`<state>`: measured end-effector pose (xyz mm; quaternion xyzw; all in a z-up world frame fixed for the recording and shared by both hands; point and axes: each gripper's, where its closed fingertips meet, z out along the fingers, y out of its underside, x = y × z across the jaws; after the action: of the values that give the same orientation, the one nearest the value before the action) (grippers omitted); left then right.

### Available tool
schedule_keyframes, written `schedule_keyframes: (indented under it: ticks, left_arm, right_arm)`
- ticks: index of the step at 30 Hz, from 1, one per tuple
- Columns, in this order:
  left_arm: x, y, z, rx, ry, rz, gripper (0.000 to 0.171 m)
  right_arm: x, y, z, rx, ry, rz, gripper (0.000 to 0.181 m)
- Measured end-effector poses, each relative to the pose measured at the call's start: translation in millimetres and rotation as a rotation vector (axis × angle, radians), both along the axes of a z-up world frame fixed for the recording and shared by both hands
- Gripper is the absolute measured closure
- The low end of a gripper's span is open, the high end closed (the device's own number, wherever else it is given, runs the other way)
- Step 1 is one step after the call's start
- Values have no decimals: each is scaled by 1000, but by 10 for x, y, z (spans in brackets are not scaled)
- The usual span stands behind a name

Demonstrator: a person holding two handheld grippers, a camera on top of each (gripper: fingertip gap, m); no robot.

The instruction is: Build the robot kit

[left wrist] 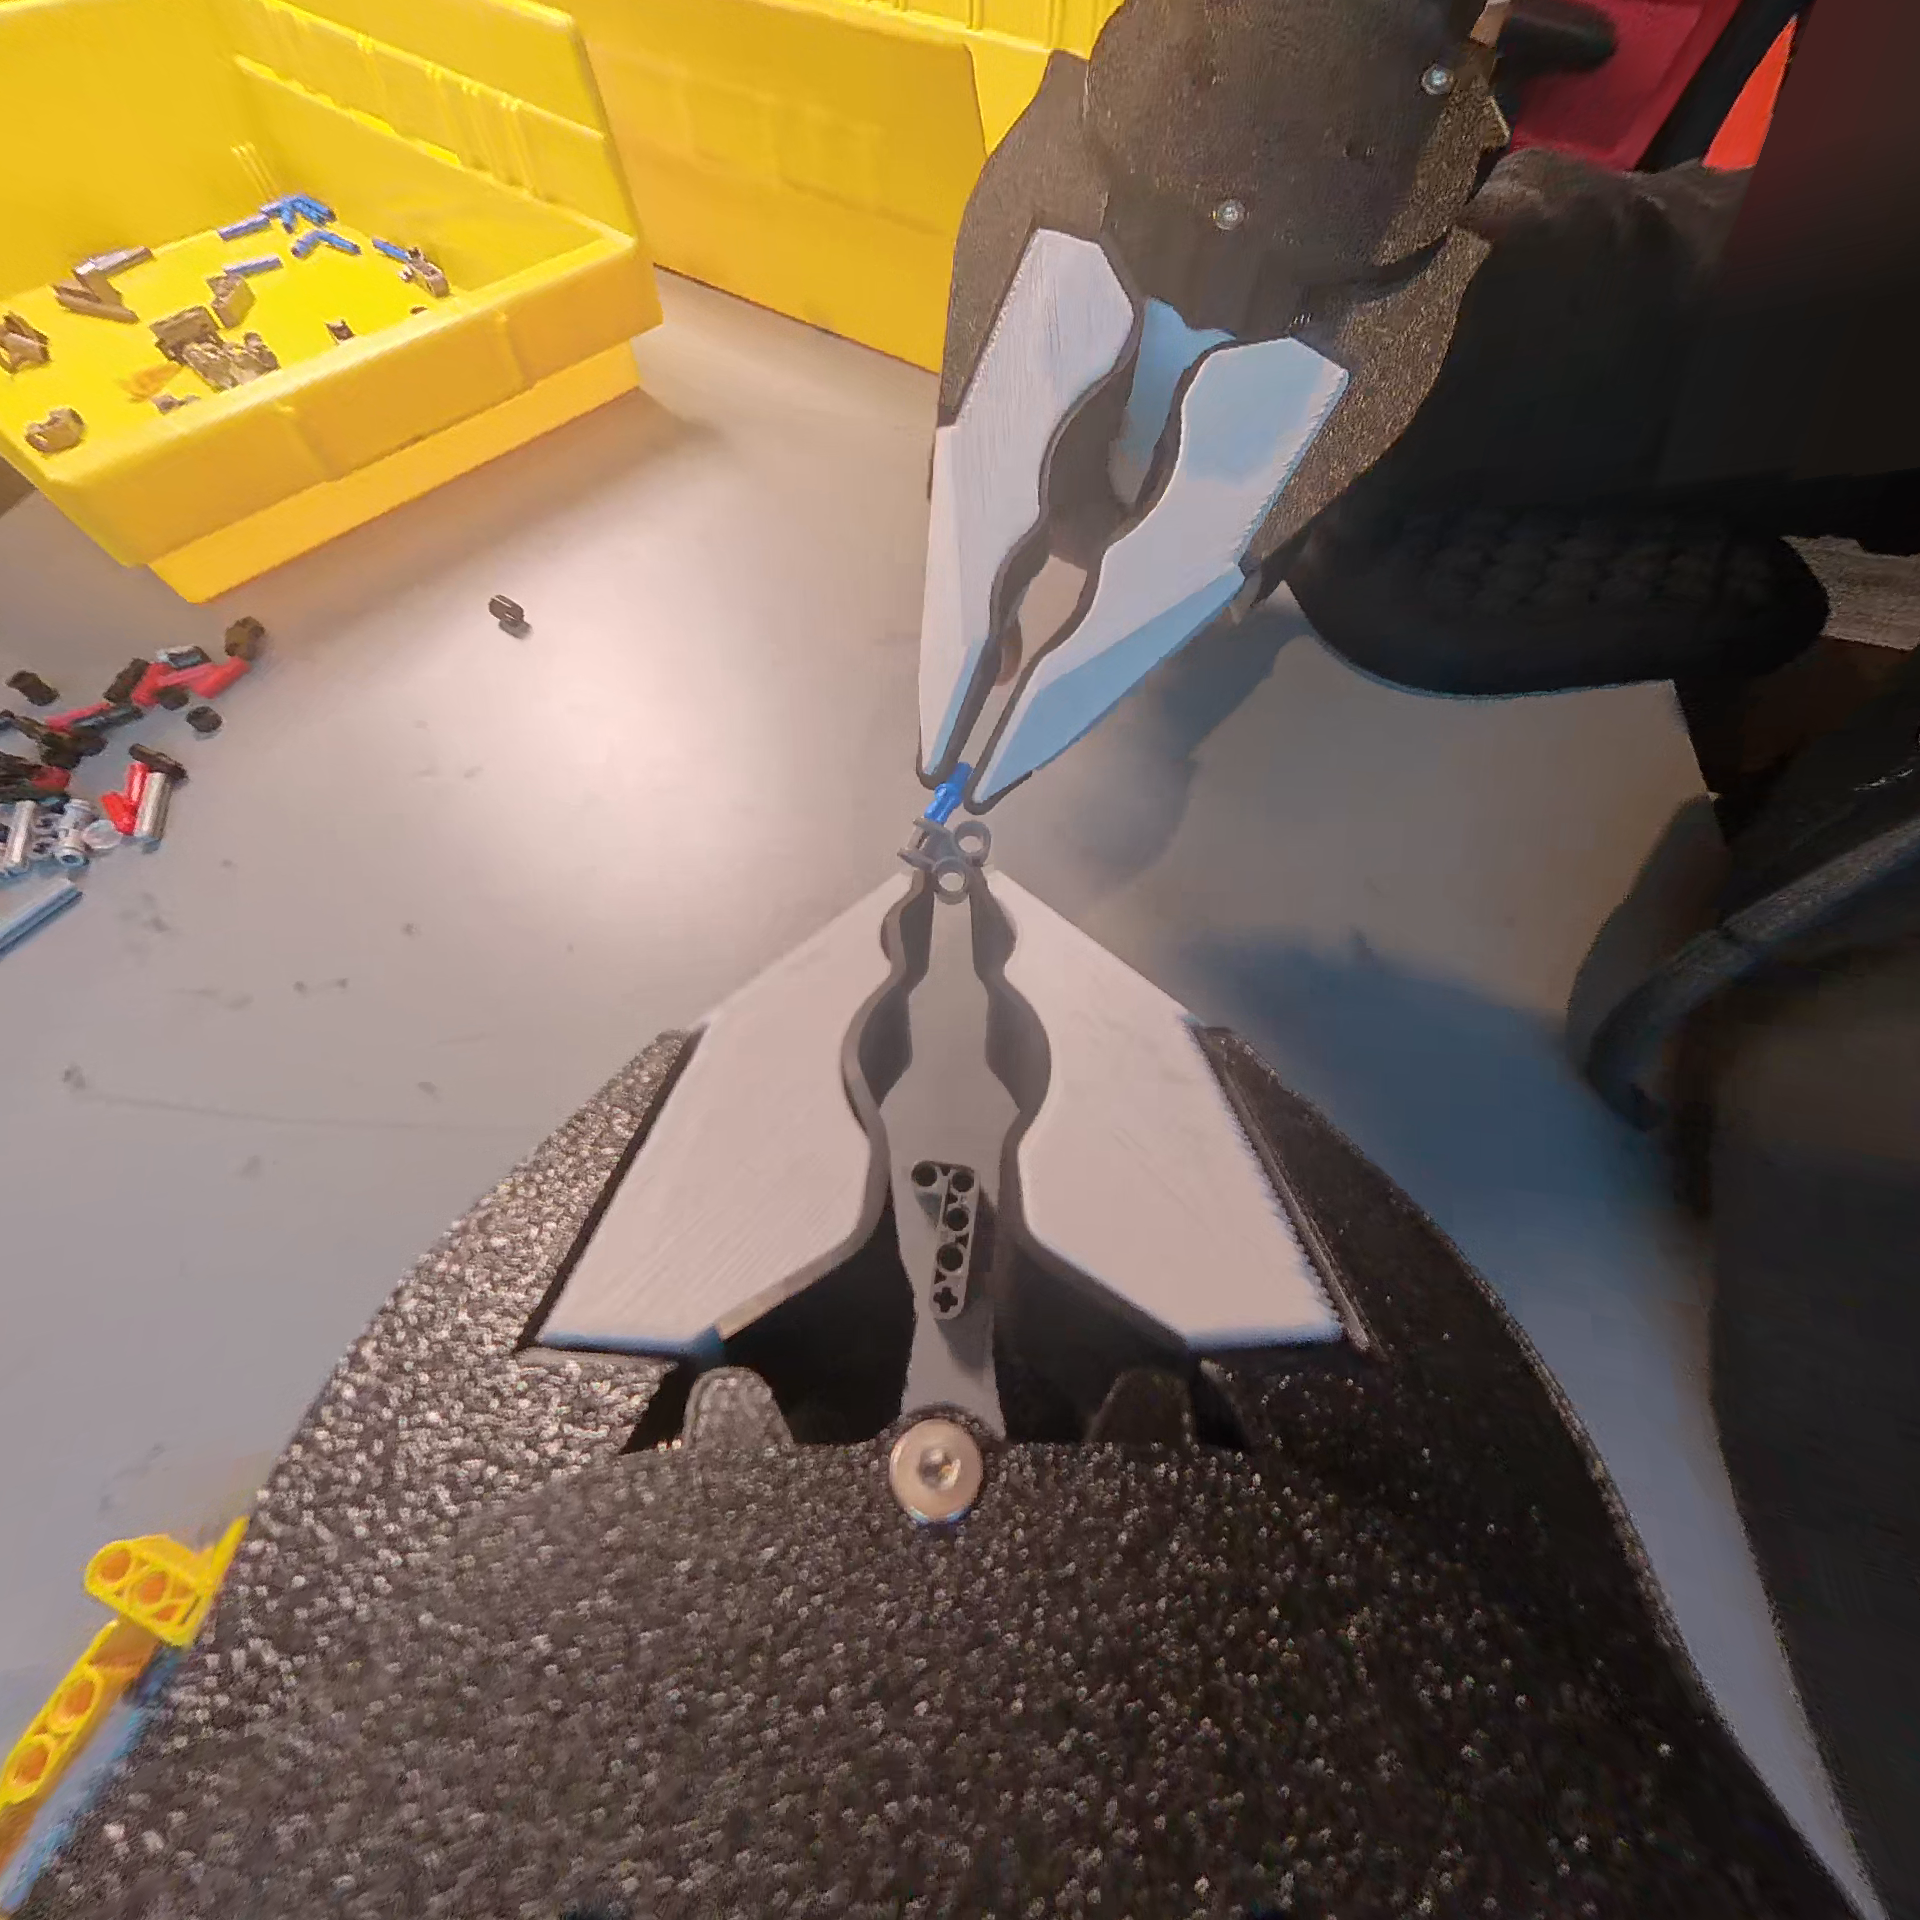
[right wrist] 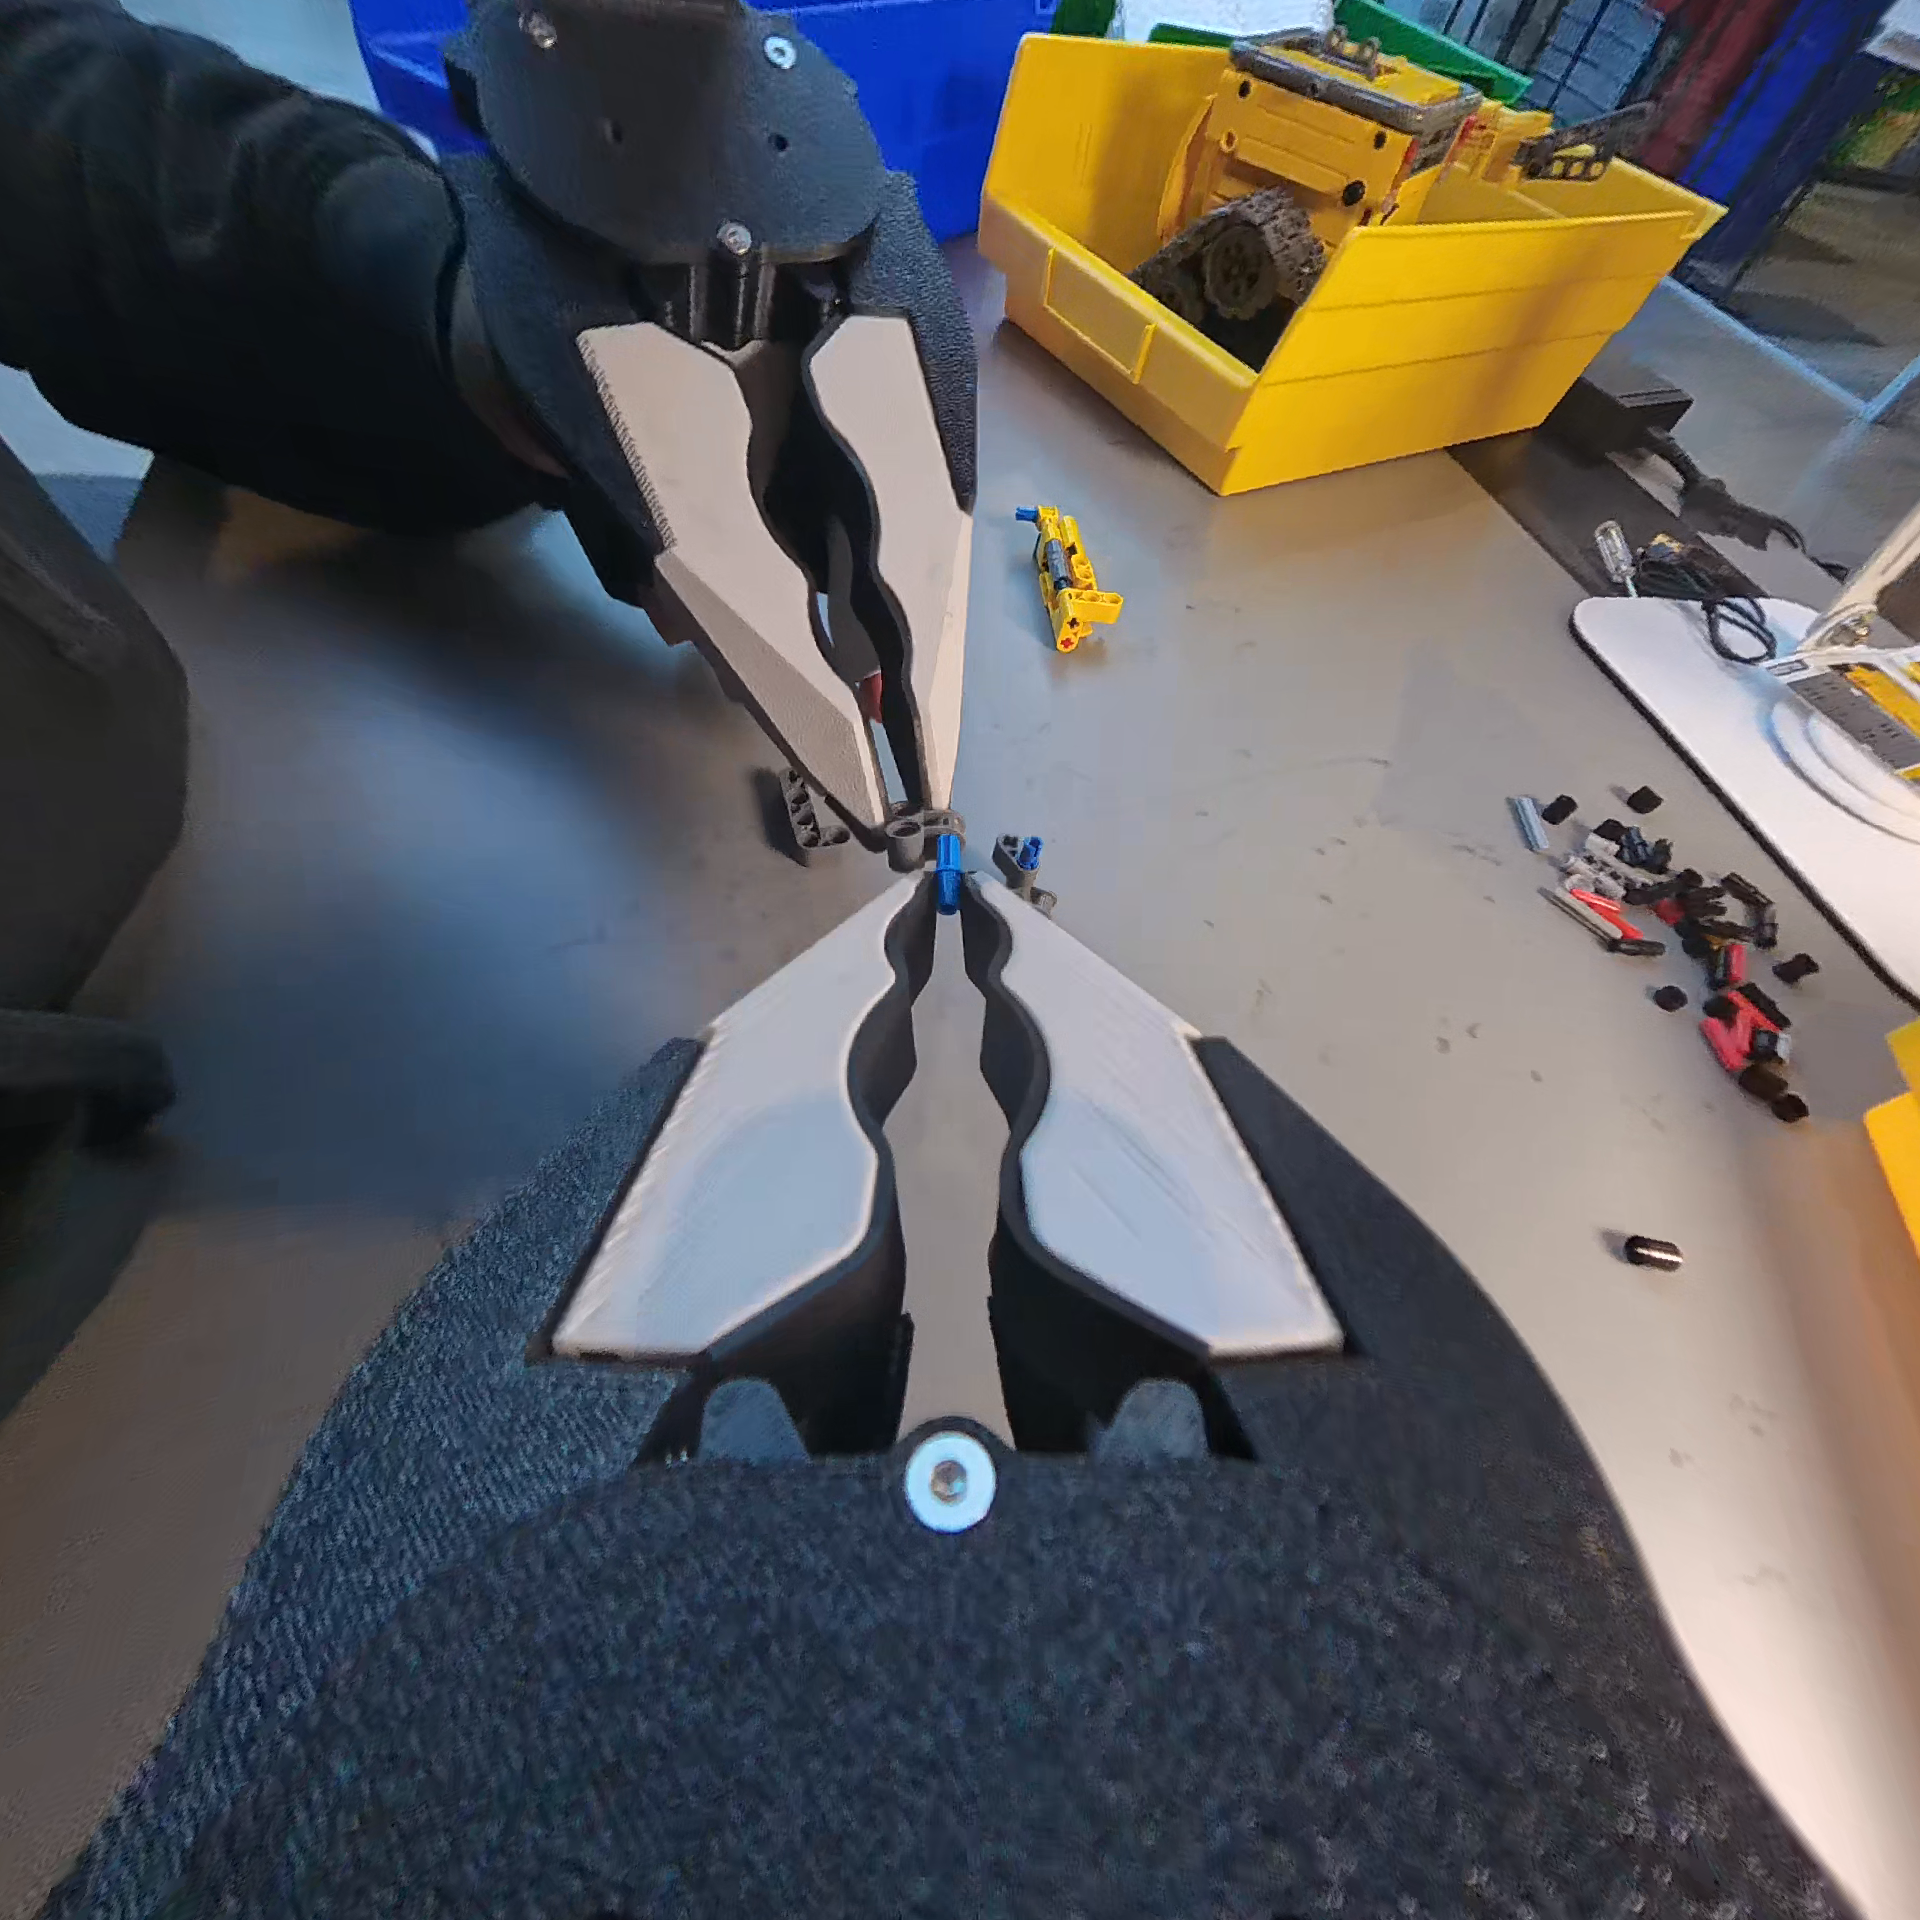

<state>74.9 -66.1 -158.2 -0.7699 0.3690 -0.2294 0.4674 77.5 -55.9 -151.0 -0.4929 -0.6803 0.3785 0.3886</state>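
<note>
My left gripper is shut on a small dark grey connector with round holes, held above the grey table. My right gripper comes in from above, shut on a short blue pin. The pin's end touches the connector. In the right wrist view my right gripper grips the blue pin, and the left gripper holds the connector just beyond it. A dark grey beam with holes lies on the table under the left gripper.
A yellow bin with small blue and grey parts stands far left, with loose red and black parts near it. Another yellow bin holds a yellow tracked model. A small yellow assembly, a parts pile and a white base lie to the right. The grippers are tip to tip, or close to it. From either gripper's tips it is about 40 centimeters to the white base.
</note>
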Motion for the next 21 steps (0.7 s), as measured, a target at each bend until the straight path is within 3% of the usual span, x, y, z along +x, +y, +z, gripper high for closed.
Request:
schedule_keyframes:
  ticks: [6,12,21]
  left_arm:
    - [26,-78,-103,-98,7,-27,166]
    - [-5,-84,-221,-90,138,4,166]
    - [-44,-80,-342,-72,278,41,166]
  right_arm:
    - [23,-60,-141,221,-65,54,177]
    - [10,-73,-252,322,-152,37,178]
    - [-15,-81,-385,256,-237,-12,178]
